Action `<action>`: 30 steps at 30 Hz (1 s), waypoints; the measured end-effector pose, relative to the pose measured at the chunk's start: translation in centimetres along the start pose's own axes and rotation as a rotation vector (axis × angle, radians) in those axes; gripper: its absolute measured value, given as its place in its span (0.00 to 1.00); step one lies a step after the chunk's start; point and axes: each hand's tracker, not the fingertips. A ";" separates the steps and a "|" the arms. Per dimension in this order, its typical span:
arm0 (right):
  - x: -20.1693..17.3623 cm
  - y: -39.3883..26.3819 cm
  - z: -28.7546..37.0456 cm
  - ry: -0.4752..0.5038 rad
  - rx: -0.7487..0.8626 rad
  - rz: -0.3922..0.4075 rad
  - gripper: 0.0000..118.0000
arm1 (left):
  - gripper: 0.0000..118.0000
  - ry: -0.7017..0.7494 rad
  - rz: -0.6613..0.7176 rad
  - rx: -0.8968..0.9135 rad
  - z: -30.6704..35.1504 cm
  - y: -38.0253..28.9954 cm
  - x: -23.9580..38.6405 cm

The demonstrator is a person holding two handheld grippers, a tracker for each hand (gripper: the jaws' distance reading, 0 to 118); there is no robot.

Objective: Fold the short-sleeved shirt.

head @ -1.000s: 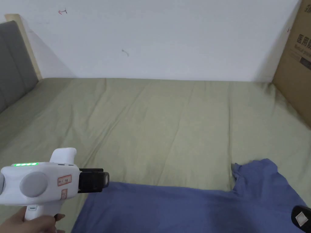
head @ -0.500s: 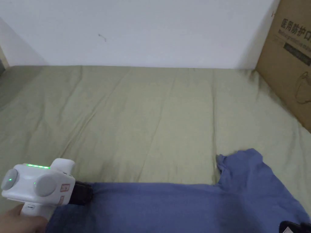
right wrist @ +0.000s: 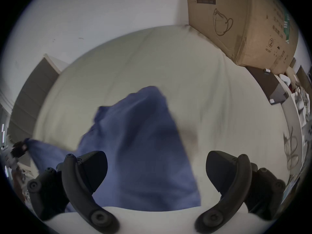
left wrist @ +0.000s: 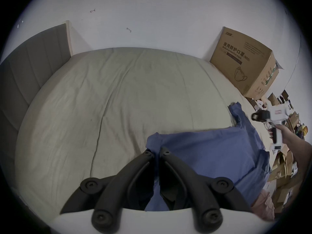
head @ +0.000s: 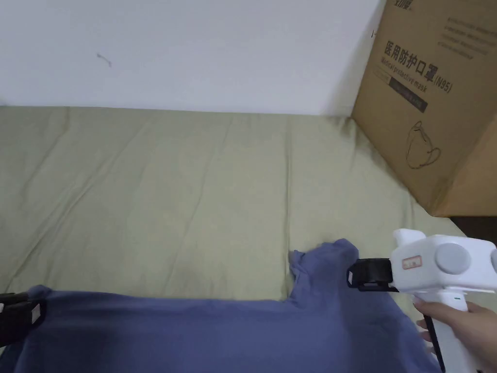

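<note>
Shirt [head: 204, 335], blue and short-sleeved, lies spread along the near edge of a bed [head: 194, 194] covered with an olive-green sheet; one sleeve [head: 323, 264] points up toward the far side of the bed, with its edge slightly rumpled. Left tongs [left wrist: 156, 153] sit at the shirt's left corner, jaws drawn together with blue cloth running between them in the left gripper view, so they are clamped on that corner; in the head view their black tip [head: 19, 315] touches the cloth at the left frame edge. Right tongs [right wrist: 156, 168] stand with jaws wide apart, the sleeve cloth lying in the gap between them in the right gripper view; that view is blurred, so whether either jaw touches the fabric cannot be told with confidence. In the head view the right tongs [head: 361, 277] point left, their black tip just beside the sleeve's right edge, with a hand [head: 461, 325] on the white grip. Cardboard box [head: 432, 97] stands at the bed's far right corner against a white wall [head: 194, 48]. Grey padded headboard [left wrist: 30, 72] closes the bed's left end in the left gripper view.
</note>
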 end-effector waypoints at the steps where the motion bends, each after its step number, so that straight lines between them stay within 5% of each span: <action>1: 0.1 0.8 -1.3 -0.027 -0.026 0.001 0.98 | 0.03 0.001 -0.002 0.003 0.2 0.0 -0.1; 4: 1.4 -0.1 -3.9 -0.098 -0.171 -0.016 0.96 | 0.03 0.018 -0.005 -0.012 0.5 -0.1 -0.2; 8: 0.3 -0.4 -2.3 -0.076 -0.122 0.023 0.91 | 0.03 0.018 0.000 -0.037 0.3 -0.3 -0.8; 10: -0.7 -0.7 -0.8 -0.096 -0.094 0.089 0.67 | 0.03 0.022 -0.003 -0.044 0.3 -0.4 -1.0; 11: -1.0 -0.9 -0.1 -0.073 -0.084 0.095 0.47 | 0.03 0.021 0.000 -0.047 0.2 -0.5 -1.0; 12: -1.2 -1.1 0.4 -0.018 -0.090 0.090 0.12 | 0.03 0.019 0.005 -0.049 0.0 -0.5 -1.1; 13: -1.5 -1.3 0.6 0.031 -0.115 0.067 0.03 | 0.03 0.019 0.008 -0.051 -0.1 -0.7 -1.1; 18: -2.6 -1.4 4.1 -0.031 0.080 0.116 0.03 | 0.03 0.010 0.170 -0.063 -1.4 0.0 -3.2; 25: -2.6 1.1 10.4 -0.031 0.345 -0.016 0.03 | 0.03 0.053 0.126 0.115 -0.3 3.7 -3.1; 30: -2.6 -0.8 14.6 0.018 0.376 -0.027 0.03 | 0.03 0.042 0.048 0.173 2.5 3.2 -1.9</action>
